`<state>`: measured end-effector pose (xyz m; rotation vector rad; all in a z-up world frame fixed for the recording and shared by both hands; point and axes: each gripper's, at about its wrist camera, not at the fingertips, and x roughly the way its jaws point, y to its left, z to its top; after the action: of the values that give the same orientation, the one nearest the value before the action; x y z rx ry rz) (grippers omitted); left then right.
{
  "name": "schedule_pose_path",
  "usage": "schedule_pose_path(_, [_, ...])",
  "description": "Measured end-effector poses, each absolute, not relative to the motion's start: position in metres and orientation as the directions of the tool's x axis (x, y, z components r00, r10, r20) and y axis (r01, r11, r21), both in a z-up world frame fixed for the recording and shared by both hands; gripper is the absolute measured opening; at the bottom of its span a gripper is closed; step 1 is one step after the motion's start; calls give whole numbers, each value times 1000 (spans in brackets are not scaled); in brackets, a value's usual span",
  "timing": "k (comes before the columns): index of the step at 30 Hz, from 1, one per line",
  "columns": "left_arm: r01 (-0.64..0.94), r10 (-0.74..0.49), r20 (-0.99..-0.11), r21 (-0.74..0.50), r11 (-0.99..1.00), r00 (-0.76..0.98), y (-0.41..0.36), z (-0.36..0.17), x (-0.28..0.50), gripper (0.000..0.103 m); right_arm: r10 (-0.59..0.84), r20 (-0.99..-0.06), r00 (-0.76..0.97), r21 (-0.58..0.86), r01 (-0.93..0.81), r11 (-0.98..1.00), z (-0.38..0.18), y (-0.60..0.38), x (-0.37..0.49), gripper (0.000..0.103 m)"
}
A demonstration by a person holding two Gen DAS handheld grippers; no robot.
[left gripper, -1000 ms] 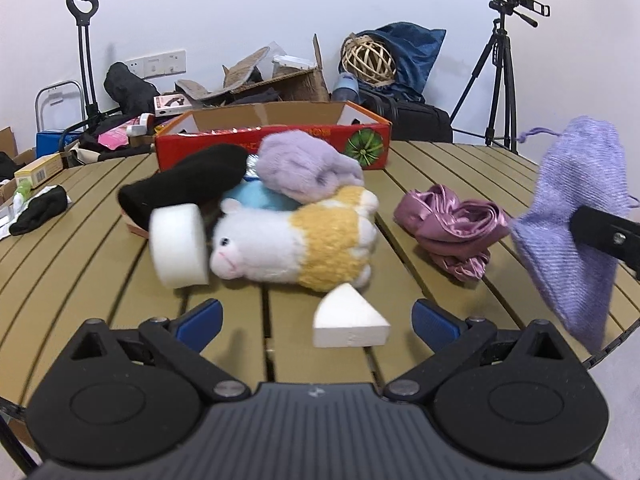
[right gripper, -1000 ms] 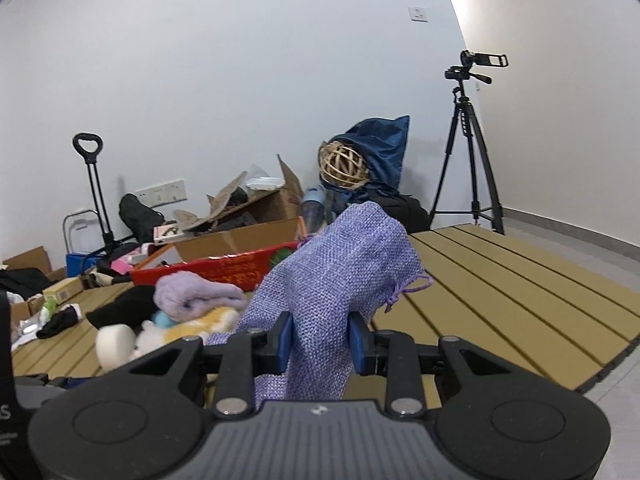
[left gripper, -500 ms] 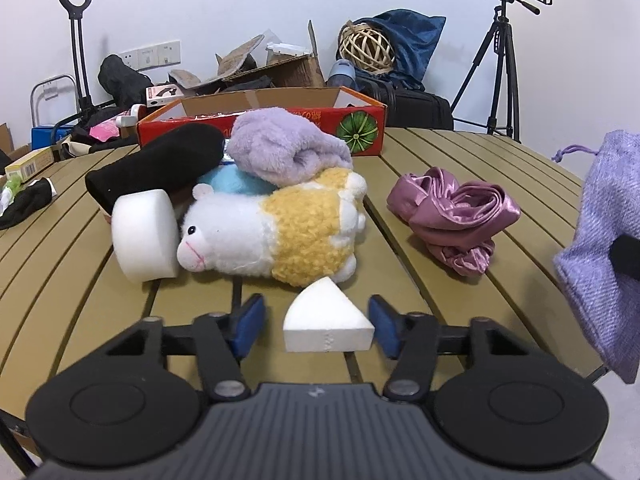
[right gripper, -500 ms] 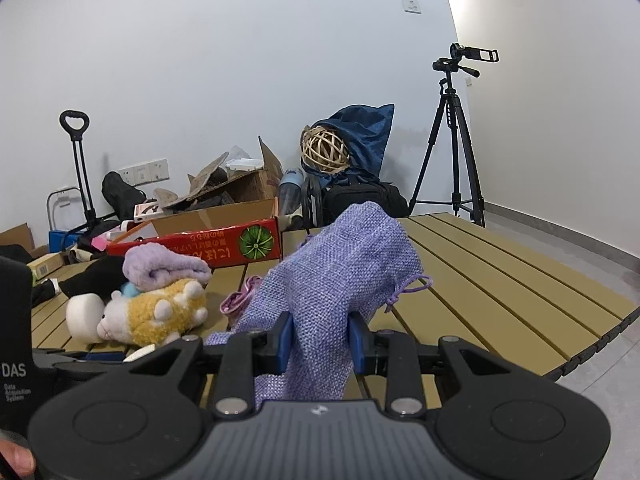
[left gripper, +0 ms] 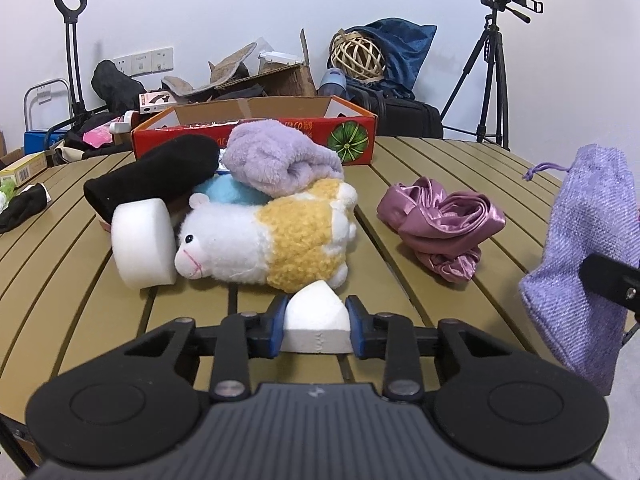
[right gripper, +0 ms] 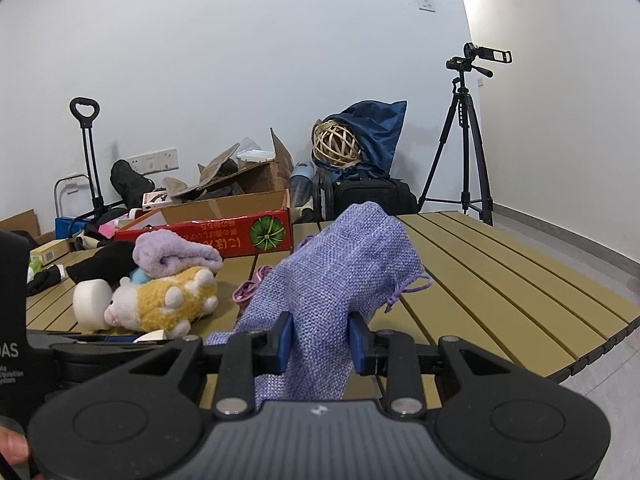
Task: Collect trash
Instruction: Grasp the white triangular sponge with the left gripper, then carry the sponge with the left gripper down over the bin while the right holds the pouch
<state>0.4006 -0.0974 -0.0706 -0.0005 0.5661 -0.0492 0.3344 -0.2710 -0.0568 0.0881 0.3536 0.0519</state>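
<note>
A white foam wedge [left gripper: 314, 320] lies on the slatted table [left gripper: 60, 280] right in front of a plush sheep [left gripper: 272, 240]. My left gripper [left gripper: 317, 309] is closing on the wedge, and both blue pads press its sides. A white foam cylinder [left gripper: 142, 244] stands on edge at the sheep's head. My right gripper [right gripper: 321, 332] is shut on a purple woven drawstring bag [right gripper: 344, 256], held above the table's right side. In the left wrist view that bag [left gripper: 588, 240] hangs at the far right.
A black sock [left gripper: 152, 176], a lilac fluffy cloth [left gripper: 276, 160] and a blue soft thing are piled behind the sheep. A pink satin cloth [left gripper: 444, 224] lies to the right. A red cardboard box [left gripper: 256, 136] stands at the table's back. Beyond are clutter and a tripod [left gripper: 492, 80].
The left jaws went from wide open to closed on the foam wedge, with the gripper drawn up around it. The right gripper kept its hold on the purple bag.
</note>
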Motion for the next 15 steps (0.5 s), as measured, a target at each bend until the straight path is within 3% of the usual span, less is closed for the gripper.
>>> schedule_pose_path(15, [69,-76,-525,-33,997,848,-85,-52,385,32,99,-353,930,64,-81,995,-51,-262,324,28])
